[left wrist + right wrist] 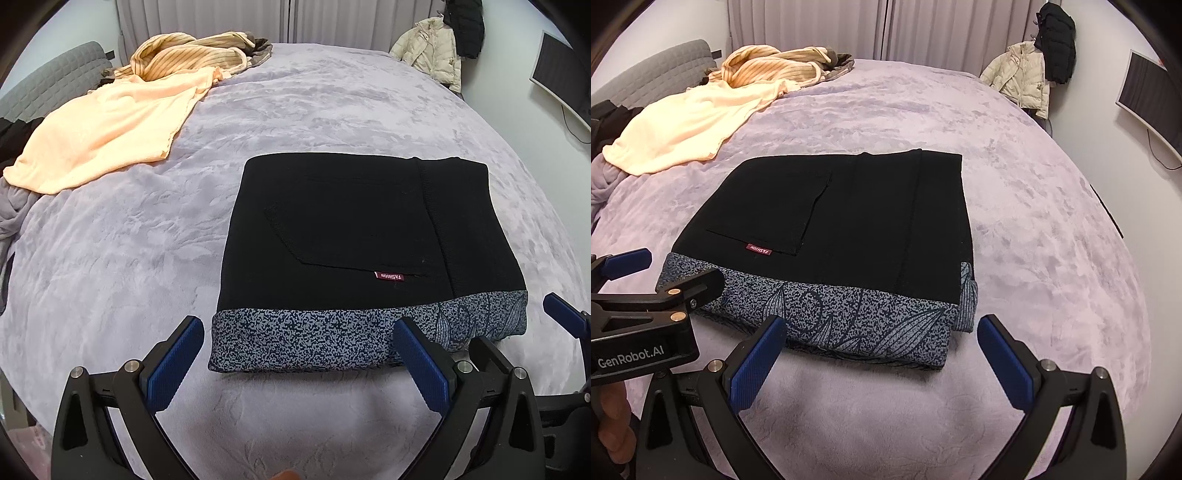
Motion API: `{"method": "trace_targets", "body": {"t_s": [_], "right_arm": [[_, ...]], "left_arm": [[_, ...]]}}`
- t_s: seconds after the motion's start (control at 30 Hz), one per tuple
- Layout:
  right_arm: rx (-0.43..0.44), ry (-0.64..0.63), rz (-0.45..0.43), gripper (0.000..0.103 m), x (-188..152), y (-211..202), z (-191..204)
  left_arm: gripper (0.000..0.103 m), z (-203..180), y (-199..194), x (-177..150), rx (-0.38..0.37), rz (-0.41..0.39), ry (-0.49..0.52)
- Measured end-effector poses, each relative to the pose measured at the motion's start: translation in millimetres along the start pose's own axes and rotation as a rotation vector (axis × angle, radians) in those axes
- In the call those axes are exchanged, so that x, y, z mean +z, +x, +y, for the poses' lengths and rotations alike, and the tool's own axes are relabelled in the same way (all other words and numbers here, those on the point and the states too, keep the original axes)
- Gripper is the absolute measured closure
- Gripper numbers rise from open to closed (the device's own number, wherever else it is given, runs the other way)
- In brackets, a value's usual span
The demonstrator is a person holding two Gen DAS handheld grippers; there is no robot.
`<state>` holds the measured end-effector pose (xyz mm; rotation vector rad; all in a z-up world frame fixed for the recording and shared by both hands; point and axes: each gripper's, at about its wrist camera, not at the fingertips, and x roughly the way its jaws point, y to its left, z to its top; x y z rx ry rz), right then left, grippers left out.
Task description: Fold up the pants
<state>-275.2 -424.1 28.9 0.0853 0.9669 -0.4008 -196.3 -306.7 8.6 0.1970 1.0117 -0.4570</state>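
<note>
Black pants (pixel 354 229) (pixel 849 214) lie folded into a flat rectangle on the lilac bed cover, with a speckled blue-grey lining band along the near edge and a small red label. My left gripper (pixel 299 339) hovers open just before that near edge, with its right fingertip over the band and nothing held. My right gripper (pixel 881 334) is open too, at the near right corner of the pants, empty. The left gripper's black body also shows at the left of the right wrist view.
The bed cover (pixel 147 240) (pixel 1034 240) spreads wide around the pants. A peach garment (pixel 110 133) and a striped yellow one (pixel 188 55) lie at the far left. Jackets (pixel 1030 74) hang at the back right, beside a monitor (pixel 1148 99) on the wall.
</note>
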Motion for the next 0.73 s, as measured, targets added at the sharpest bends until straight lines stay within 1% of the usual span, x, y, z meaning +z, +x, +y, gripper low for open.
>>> {"method": "trace_targets", "body": {"t_s": [0.33, 0.5, 0.63, 0.73], "right_arm": [[0.005, -0.014, -0.030, 0.000, 3.4, -4.3, -9.2], [0.000, -0.003, -0.056, 0.000, 5.1, -9.7, -25.0], [-0.002, 0.009, -0.068, 0.000, 5.9, -8.2, -37.9], [0.017, 0.011, -0.071, 0.000, 4.7, -3.4, -47.8]], "left_arm": [[0.000, -17.7, -9.0, 6.0, -0.006, -0.026, 0.022], [0.000, -35.0, -12.4, 12.0, -0.019, -0.030, 0.030], [0.000, -48.9, -13.3, 13.0, -0.015, -0.031, 0.031], [0.000, -58.3, -12.4, 12.6, -0.002, -0.019, 0.036]]}}
